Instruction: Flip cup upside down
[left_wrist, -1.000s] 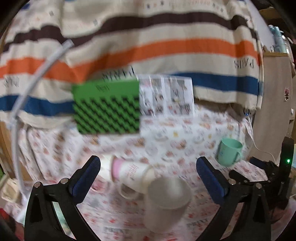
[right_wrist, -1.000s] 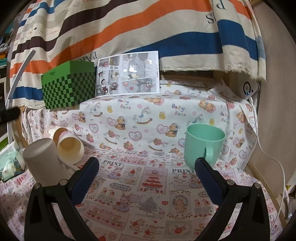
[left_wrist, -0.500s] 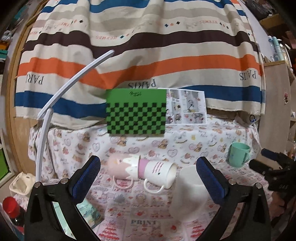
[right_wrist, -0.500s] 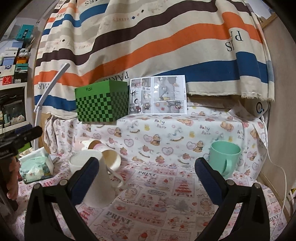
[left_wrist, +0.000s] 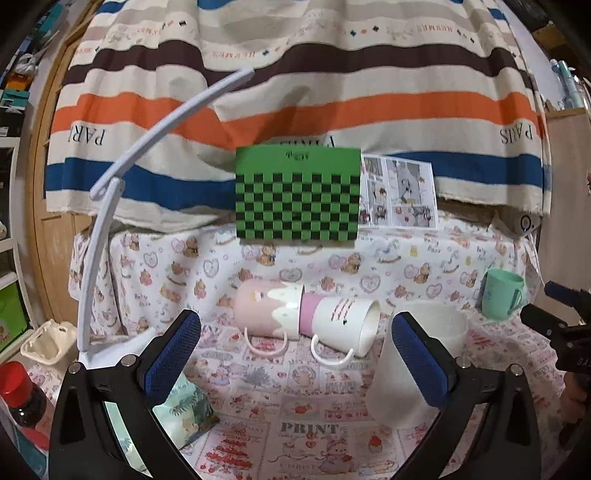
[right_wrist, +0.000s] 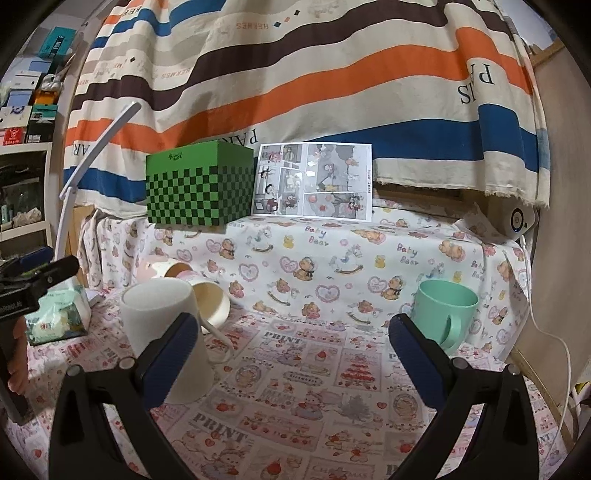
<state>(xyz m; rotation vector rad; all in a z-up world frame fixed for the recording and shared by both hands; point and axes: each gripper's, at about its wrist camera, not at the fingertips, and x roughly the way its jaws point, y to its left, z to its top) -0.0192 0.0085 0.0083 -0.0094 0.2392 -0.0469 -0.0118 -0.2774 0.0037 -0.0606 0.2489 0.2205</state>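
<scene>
White cup (right_wrist: 164, 332) stands base up, mouth down on the printed cloth (right_wrist: 295, 369) over the bench; used as landmark.
Far left of it: red-capped bottle (left_wrist: 16, 395), cream tray (left_wrist: 44, 341), white curved lamp arm (left_wrist: 110, 206).
Left of it: tissue pack (right_wrist: 59, 317), then the left hand-held gripper (left_wrist: 295, 354), jaws wide apart, nothing between them. In its own view its right finger (left_wrist: 421, 358) overlaps the cup's side; contact can't be confirmed.
Just behind-left of the cup: two mugs on their sides, pink mug (left_wrist: 266, 306) nested with the white mug (left_wrist: 343, 321), handles down; they crowd that side.
Behind, on a raised ledge: green checkered box (right_wrist: 199, 184), photo sheet (right_wrist: 314, 181) just beside it, striped fabric (right_wrist: 295, 74) as backdrop.
Right of the cup: right hand-held gripper (right_wrist: 291, 350), jaws spread, holding nothing; its left finger (right_wrist: 173, 354) overlaps the cup in view.
Well right: green mug (right_wrist: 443, 310) upright, then a white cable (right_wrist: 550, 339) at the bench edge.
</scene>
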